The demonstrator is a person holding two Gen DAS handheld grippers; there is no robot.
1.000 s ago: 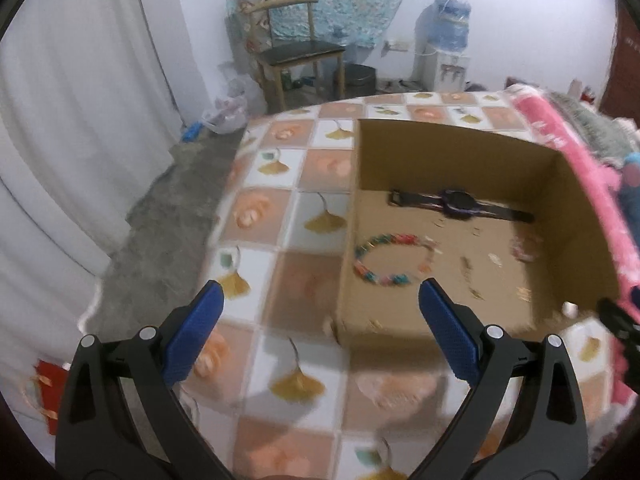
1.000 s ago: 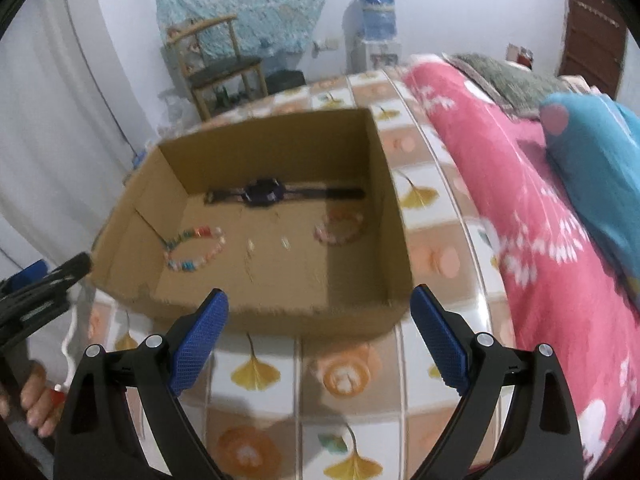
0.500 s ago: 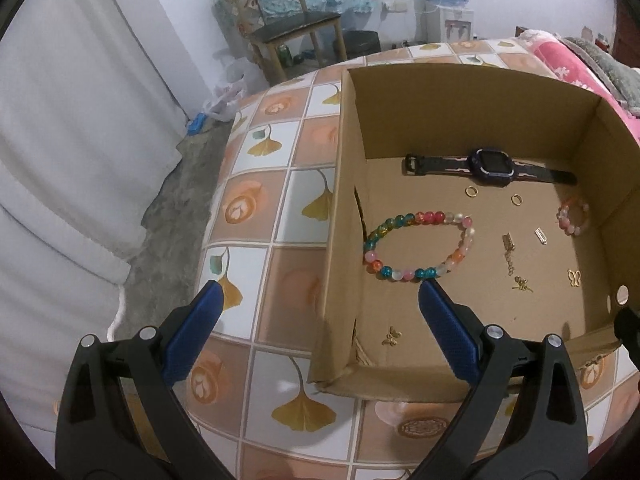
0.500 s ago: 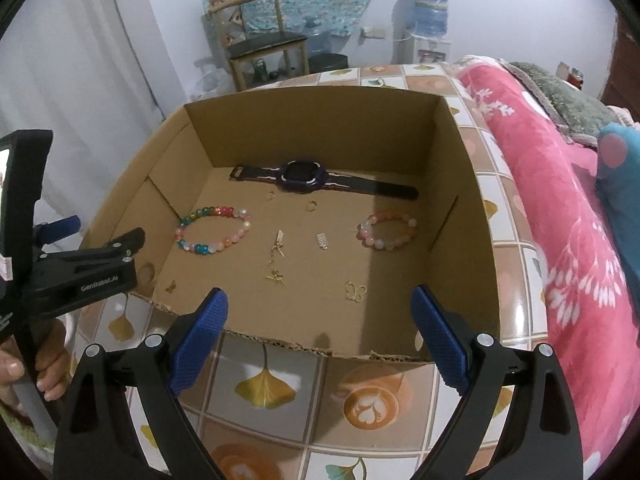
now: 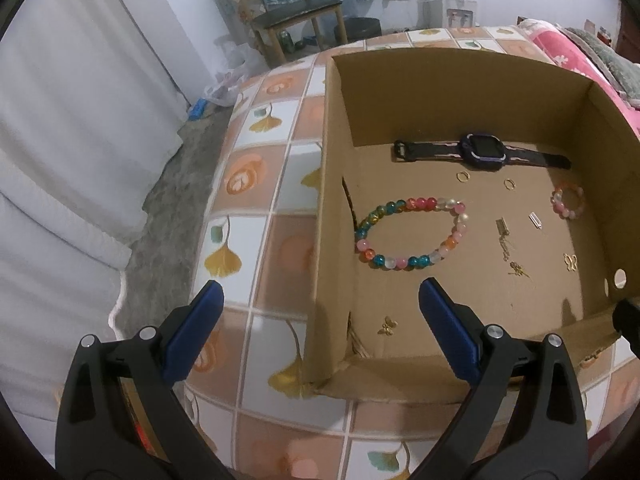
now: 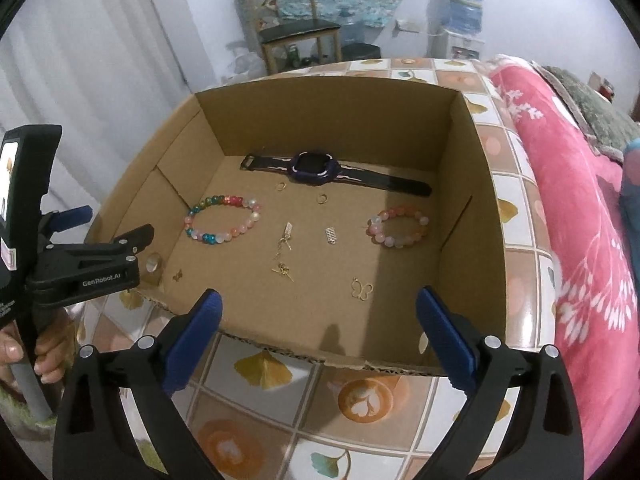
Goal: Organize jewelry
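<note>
An open cardboard box [image 5: 332, 208] [image 6: 476, 208] sits on the tiled table. Inside lie a dark watch [image 5: 480, 151] [image 6: 316, 166], a large multicoloured bead bracelet [image 5: 412, 234] [image 6: 222, 218], a small pink bead bracelet [image 5: 568, 201] [image 6: 398, 227], two gold rings [image 6: 281, 187] and several small gold charms [image 6: 362, 290]. My left gripper [image 5: 320, 328] is open and empty, astride the box's near left corner. My right gripper [image 6: 318, 332] is open and empty above the box's near wall. The left gripper also shows at the left of the right wrist view [image 6: 100, 256].
The table [image 6: 280, 412] has an orange and white tile cloth with ginkgo leaves. A pink blanket [image 6: 580, 240] lies right of the box. White curtains [image 5: 60, 160] hang at the left. A wooden chair [image 6: 296, 36] and a water dispenser [image 6: 460, 24] stand at the far wall.
Both grippers have moved forward and higher over the box, so its floor and the jewelry now show from above. Both stay open and empty.
</note>
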